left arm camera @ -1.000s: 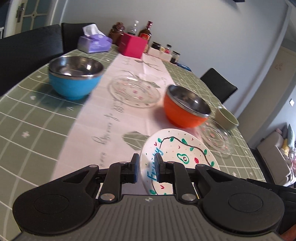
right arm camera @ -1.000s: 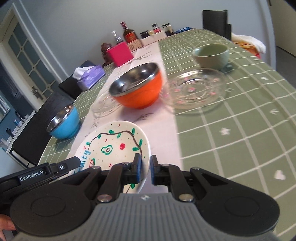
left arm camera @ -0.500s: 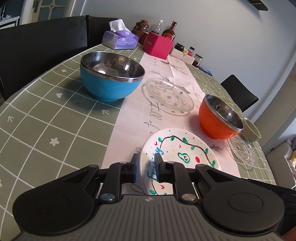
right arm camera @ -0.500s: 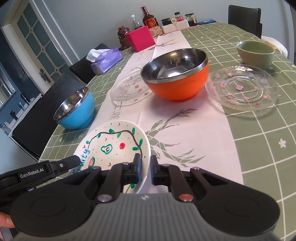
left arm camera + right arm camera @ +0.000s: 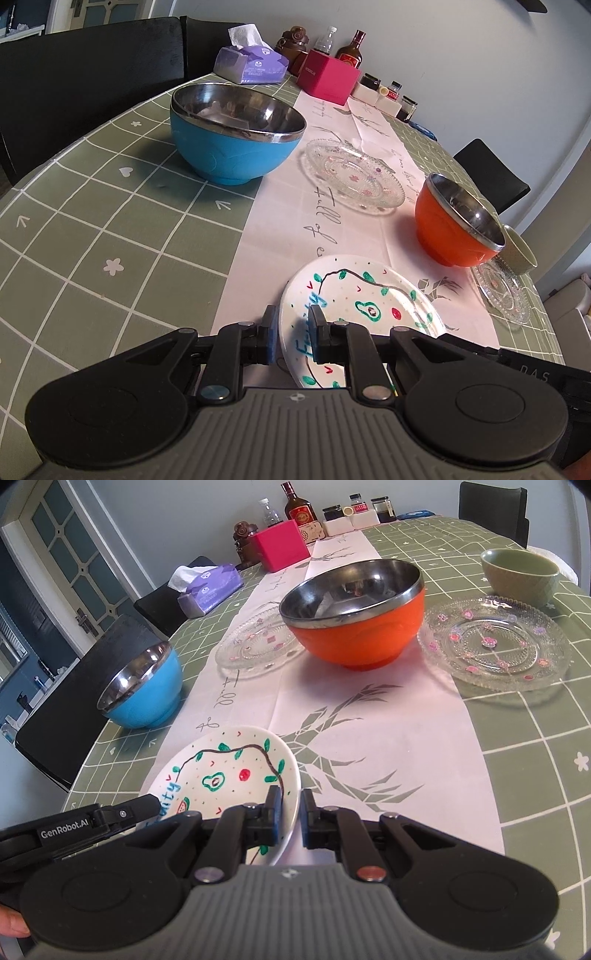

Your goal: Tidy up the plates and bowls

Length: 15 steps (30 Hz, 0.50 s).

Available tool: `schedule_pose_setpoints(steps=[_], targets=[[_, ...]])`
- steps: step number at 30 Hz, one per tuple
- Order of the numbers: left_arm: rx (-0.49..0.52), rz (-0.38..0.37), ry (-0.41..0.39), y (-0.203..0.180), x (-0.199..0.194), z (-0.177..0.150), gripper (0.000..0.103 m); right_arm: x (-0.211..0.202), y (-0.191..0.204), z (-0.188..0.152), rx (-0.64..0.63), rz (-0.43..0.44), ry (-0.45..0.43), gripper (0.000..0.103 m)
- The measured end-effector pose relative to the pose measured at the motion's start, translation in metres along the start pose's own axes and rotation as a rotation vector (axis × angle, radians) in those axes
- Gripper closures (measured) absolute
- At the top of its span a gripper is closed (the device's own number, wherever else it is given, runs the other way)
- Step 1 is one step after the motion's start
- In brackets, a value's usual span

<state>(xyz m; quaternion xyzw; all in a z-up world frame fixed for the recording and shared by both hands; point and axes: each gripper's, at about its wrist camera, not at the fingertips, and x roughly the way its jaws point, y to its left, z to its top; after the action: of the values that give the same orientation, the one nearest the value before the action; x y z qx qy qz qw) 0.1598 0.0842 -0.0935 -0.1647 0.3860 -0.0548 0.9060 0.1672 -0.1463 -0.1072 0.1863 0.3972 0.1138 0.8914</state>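
Both tools are pinched nearly closed on the rim of the same painted fruit plate [image 5: 364,302]: the left gripper [image 5: 291,334] grips its near left edge, over the blue lettering, and the right gripper [image 5: 289,818] clamps the near right edge, so the plate hangs between them at the near end of the pale table runner [image 5: 369,746], tilted with its left side lower, apparently just above the cloth. The main risk, as I judge it, is that two thin rim grips on glazed ceramic allow little slack; if the hands drift apart or twist unevenly, one pad could slide off and the plate would swing or drop onto the table. Letting go on one side first would lever the plate against the other grip. Ahead lie the orange steel-lined bowl [image 5: 356,616], the blue steel-lined bowl [image 5: 236,136] off to the left, a glass plate [image 5: 352,177] between them, and a second glass plate [image 5: 495,642] in front of the green bowl [image 5: 521,574]; carrying the painted plate forward too low could clip the orange bowl or knock glass against ceramic
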Motion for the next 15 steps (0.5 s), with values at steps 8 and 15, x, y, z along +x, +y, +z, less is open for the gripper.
schedule_pose_setpoints(steps=[8, 15], targets=[[-0.011, 0.009, -0.036, 0.004, -0.005, -0.004, 0.05, -0.005, -0.003, -0.001, 0.012, 0.016, -0.003, 0.069], [0.002, 0.03, -0.099, -0.009, -0.026, 0.001, 0.04, -0.03, -0.016, 0.001, 0.004, -0.023, -0.048, 0.063]])
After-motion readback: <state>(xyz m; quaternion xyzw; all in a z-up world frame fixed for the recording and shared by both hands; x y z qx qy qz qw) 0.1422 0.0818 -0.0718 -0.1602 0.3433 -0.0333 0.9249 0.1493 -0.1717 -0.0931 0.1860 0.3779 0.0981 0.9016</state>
